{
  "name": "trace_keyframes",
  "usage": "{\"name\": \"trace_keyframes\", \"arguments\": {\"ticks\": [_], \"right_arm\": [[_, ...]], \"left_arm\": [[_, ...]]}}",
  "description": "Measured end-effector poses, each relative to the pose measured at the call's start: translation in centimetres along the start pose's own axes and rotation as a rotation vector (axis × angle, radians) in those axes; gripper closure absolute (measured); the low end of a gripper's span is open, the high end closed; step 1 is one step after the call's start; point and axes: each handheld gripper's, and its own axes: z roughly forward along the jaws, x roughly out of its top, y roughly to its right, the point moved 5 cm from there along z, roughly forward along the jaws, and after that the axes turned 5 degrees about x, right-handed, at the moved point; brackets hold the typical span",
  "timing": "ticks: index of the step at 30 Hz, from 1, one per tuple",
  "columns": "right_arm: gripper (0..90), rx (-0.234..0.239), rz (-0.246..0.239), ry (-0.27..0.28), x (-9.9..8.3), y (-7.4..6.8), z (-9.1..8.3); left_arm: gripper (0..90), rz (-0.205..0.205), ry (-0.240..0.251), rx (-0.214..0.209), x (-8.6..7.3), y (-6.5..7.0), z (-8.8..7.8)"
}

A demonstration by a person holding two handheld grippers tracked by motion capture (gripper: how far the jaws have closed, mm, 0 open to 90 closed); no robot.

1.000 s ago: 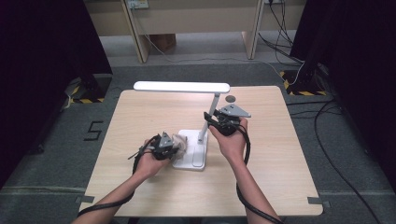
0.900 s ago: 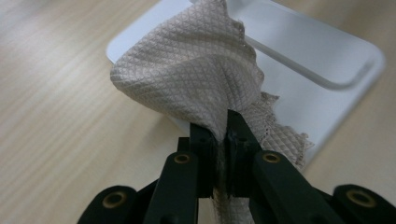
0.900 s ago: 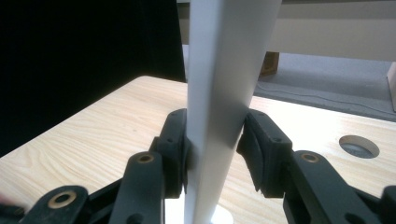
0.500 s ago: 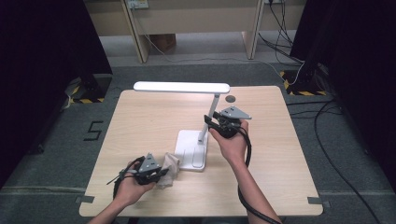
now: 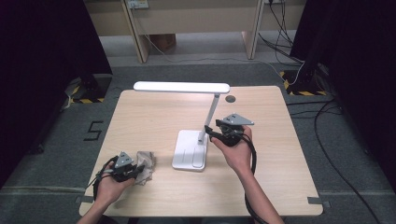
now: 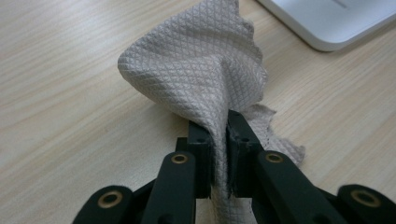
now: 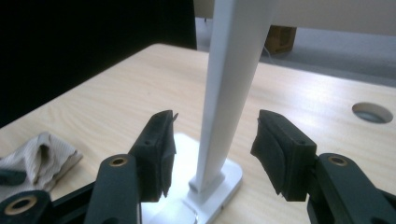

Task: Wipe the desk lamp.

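Cloth point(image 6: 201, 70), beige with a diamond weave, is pinched between the jaws of the left gripper point(image 6: 219, 140), which are closed tight on a fold of it; the rest bunches up ahead of the jaws and trails onto the wooden worktop point(image 5: 154, 116). In the high view the left gripper point(image 5: 133, 171) sits near the worktop's front left corner, the cloth point(image 5: 145, 161) just beside it, apart from the base of the white desk lamp point(image 5: 190, 149) to its right. The right gripper point(image 7: 212, 149) has just been opening: its jaws stand wide on either side of the lamp's slanted stem point(image 7: 229, 84), with clear gaps and no pad touching it. From above, the right gripper point(image 5: 212, 133) sits just beside the stem, above the base.
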Motion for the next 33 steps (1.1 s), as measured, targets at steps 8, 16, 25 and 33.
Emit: {"name": "trace_keyframes", "arguments": {"ticks": [8,16,25,33], "right_arm": [[46.4,0.016,0.015,-0.070,-2.7,0.3,-0.2],[46.1,0.013,0.026,-0.113,-4.7,0.9,-1.0],[46.4,0.006,0.049,-0.125,-5.9,1.4,-1.7],[47.9,0.014,0.059,-0.145,-6.7,0.9,-1.4]], "left_arm": [[51.6,-0.051,0.040,0.024,0.9,-0.5,-0.7],[32.6,-0.043,0.089,0.032,2.2,-0.7,-2.8],[33.8,-0.071,0.085,-0.008,2.9,-0.1,-3.1],[44.9,-0.022,0.158,-0.051,6.7,2.4,-2.7]]}}
